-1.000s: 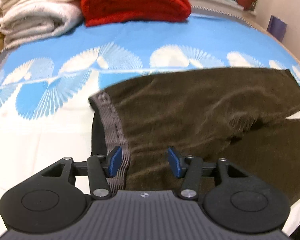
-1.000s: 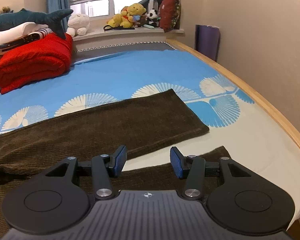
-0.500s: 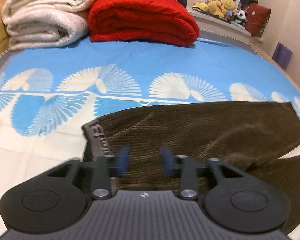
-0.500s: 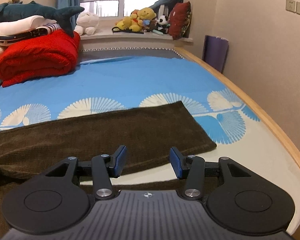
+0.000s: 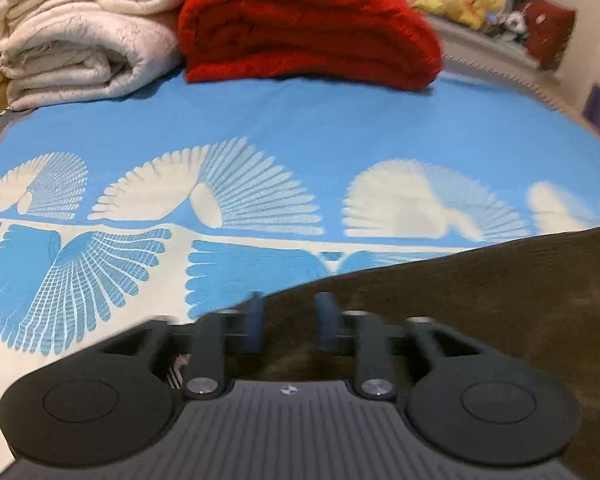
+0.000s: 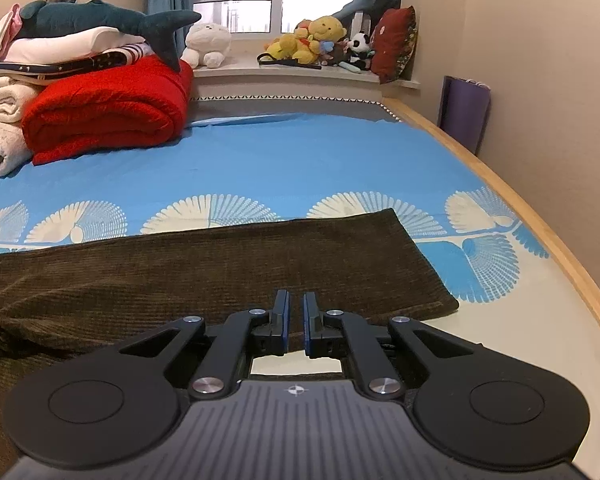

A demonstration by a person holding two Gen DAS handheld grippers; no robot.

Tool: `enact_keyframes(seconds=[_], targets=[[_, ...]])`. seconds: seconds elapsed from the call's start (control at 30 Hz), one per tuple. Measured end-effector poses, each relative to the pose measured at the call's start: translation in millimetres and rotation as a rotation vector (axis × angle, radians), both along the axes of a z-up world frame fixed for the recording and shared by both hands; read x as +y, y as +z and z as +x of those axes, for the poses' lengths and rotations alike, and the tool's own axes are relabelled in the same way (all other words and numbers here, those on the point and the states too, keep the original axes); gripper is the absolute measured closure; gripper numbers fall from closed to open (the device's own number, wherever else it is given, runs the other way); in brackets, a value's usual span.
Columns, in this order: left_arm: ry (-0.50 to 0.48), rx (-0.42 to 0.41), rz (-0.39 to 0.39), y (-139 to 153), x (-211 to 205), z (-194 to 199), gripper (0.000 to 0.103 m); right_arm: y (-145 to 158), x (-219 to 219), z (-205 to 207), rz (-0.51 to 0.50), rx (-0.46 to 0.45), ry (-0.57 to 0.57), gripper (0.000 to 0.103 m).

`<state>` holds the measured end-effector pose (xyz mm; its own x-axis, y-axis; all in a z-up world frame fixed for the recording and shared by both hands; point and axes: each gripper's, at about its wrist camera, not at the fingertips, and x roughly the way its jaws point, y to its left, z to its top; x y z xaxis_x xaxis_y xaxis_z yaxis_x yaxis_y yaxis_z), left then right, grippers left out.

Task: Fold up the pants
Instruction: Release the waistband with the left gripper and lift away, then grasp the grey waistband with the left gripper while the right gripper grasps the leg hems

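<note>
Pants (image 6: 204, 276) flat, beneath right tool (image 6: 296, 316)

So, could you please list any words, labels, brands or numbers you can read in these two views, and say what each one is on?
None can be read.
The only mark is a small round emblem, no lettering, on the left gripper body and the right gripper body.
The brown pants show no readable label in these views.
</note>
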<state>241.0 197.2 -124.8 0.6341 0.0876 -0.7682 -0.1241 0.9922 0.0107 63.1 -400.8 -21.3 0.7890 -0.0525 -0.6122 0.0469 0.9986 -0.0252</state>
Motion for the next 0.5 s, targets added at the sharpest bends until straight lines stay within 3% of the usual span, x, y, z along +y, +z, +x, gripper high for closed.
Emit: enact_keyframes(seconds=[0.03,0.17,0.3,0.37,0.4,0.5], targets=[[0.017,0.012,0.019,-7,2,7,0.038,0,-1,0,-0.003,-0.001,-0.003,0.096],[0.010,0.055,-0.015,-29,10,30,0.038,-5,-9,1,-0.015,0.011,-0.019,0.096],[-0.069,0.134,0.017,-47,5,43,0.038,-9,-17,1,-0.019,0.024,-0.036,0.096],[-0.130,0.136,0.065,-49,-4,41,0.052,-11,-19,1,-0.024,0.031,-0.042,0.096],[-0.156,0.138,0.063,-47,-7,40,0.081,-12,-19,2,-0.031,0.032,-0.044,0.096],[-0.197,0.152,0.143,-36,-22,31,0.092,-14,-19,3,-0.042,0.039,-0.047,0.096]])
